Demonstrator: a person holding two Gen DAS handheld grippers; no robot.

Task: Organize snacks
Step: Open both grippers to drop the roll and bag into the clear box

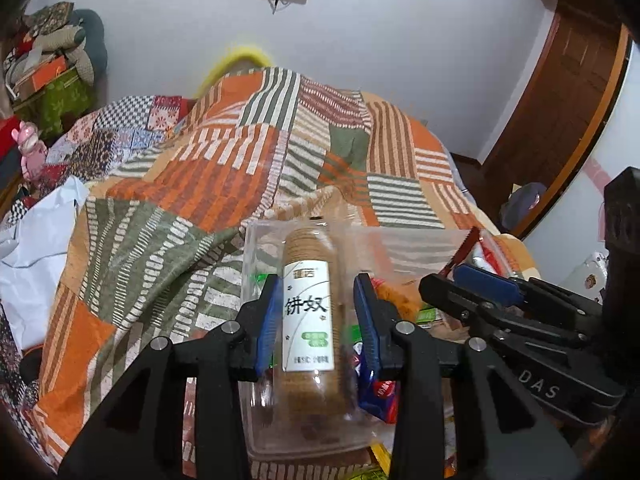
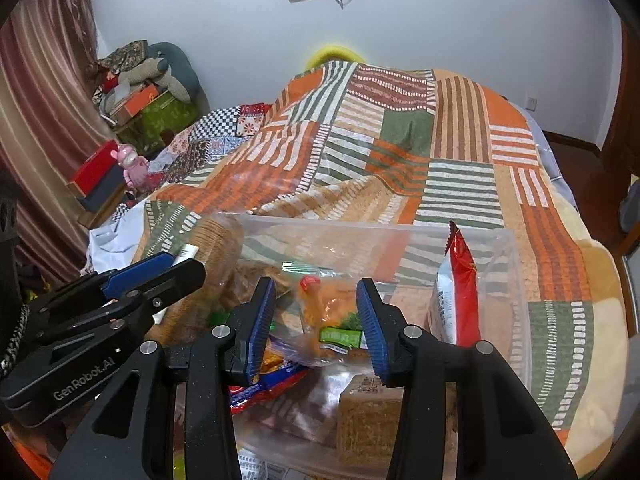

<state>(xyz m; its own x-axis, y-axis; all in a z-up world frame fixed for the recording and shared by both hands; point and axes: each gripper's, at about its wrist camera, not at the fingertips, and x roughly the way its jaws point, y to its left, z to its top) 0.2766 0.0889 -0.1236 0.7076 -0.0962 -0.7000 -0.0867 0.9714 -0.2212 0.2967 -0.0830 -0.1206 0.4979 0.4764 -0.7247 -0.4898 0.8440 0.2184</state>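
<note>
clear bin [image 2: 516, 280], both grippers' fingers apart: left gripper [image 1: 316, 312] astride cracker sleeve [image 1: 308, 280], right gripper [image 2: 316, 320] above snacks.

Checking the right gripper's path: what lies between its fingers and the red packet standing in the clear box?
In the right wrist view, the right gripper is open over an orange snack bag; the red packet stands right of its fingers, with only the clear box wall showing between.

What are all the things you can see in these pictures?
Clear plastic bin: one, see-through, on the quilt.
Biscuit tube: one, tan with white label, between the left gripper's fingers.
Red-and-white snack bag: one, upright in the bin's right side.
Orange snack packet: one, in the bin, middle.
Brown cracker block: one, near front.
Patchwork quilt: one, orange, green, white.
Left gripper: open around the tube, apart.
Right gripper: open above the snacks.
</note>
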